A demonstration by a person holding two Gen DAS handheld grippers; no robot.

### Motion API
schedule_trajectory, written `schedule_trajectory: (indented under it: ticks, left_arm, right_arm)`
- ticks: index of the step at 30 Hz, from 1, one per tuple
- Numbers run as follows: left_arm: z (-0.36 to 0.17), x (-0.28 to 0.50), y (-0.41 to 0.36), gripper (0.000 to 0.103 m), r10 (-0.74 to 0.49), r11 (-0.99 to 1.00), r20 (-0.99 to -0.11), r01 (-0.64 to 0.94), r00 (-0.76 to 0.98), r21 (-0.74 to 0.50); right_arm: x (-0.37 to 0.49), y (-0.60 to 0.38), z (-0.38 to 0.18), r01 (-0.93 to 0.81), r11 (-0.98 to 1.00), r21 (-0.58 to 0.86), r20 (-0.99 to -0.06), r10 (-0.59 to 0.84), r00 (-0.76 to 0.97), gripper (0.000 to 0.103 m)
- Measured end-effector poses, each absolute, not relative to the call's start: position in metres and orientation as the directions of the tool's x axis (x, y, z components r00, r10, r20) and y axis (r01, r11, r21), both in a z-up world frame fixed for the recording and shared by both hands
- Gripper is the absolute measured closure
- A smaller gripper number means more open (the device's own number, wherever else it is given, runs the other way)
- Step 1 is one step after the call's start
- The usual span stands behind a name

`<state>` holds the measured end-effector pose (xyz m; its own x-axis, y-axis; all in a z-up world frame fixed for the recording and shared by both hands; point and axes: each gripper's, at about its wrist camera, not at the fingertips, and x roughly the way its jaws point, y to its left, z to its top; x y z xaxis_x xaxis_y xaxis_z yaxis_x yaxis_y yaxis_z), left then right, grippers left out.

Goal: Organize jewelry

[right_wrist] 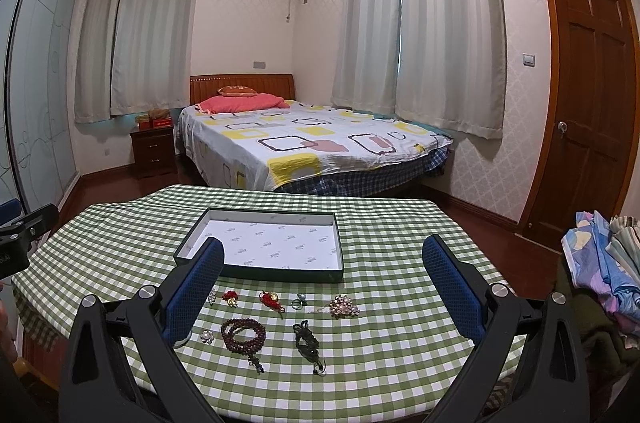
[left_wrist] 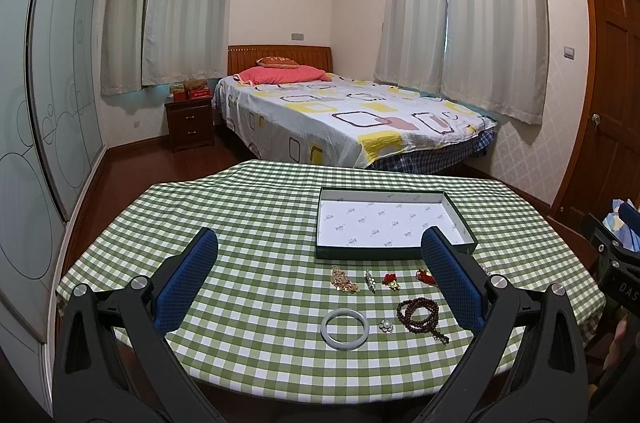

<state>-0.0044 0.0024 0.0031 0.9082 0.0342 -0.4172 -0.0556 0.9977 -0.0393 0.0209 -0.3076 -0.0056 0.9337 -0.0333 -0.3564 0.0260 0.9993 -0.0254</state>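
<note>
A shallow dark-green box with white lining (left_wrist: pixel 394 219) (right_wrist: pixel 272 243) sits open and empty on the green checked table. In front of it lie several jewelry pieces: a pale jade bangle (left_wrist: pixel 344 327), a dark red bead bracelet (left_wrist: pixel 418 311) (right_wrist: pixel 243 335), a small pearl brooch (left_wrist: pixel 386 325) (right_wrist: pixel 207 336), a gold cluster piece (left_wrist: pixel 344 281), red knot charms (left_wrist: pixel 390 279) (right_wrist: pixel 271 299), a dark green cord piece (right_wrist: pixel 307 341) and a beaded brooch (right_wrist: pixel 343 305). My left gripper (left_wrist: pixel 320 283) and right gripper (right_wrist: pixel 322 287) hover open and empty above the near table edge.
The table (left_wrist: pixel 248 223) has a rounded front edge. Behind it stand a bed (left_wrist: pixel 340 111), a nightstand (left_wrist: pixel 190 121) and curtains. A wooden door (right_wrist: pixel 588 111) is at right. Folded cloth (right_wrist: pixel 600 263) lies off the table's right side.
</note>
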Motion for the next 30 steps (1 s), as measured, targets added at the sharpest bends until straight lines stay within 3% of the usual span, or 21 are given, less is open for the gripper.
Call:
schedule_trajectory:
  ticks: [11,19,27,29,30]
  left_arm:
    - [-0.052,0.033,0.004,0.004,0.033,0.998,-0.514,-0.06,0.857,-0.035]
    - [-0.13,0.076,0.003,0.004,0.022,0.999,-0.641,-0.047,0.767,-0.022]
    - [-0.182,0.11,0.001,0.004,0.013,0.999,-0.734,-0.033,0.679,-0.012]
    - [-0.188,0.116,-0.001,0.004,0.007,0.999,-0.745,-0.029,0.667,-0.016]
    - [-0.19,0.118,-0.002,0.005,0.005,1.0,-0.749,-0.026,0.662,-0.017]
  right_arm:
    - [0.049,-0.307,-0.069,-0.009,1.0,-0.007,-0.412,0.005,0.911,0.006]
    - [0.094,-0.307,-0.162,-0.041,0.999,-0.007,-0.592,0.029,0.805,0.007]
    - [0.126,-0.319,-0.2,-0.016,0.999,0.039,-0.671,0.038,0.741,0.008]
    - [0.133,-0.318,-0.206,-0.016,0.999,0.039,-0.682,0.038,0.73,0.013]
    - [0.135,-0.318,-0.21,-0.019,0.999,0.042,-0.695,0.043,0.718,0.027]
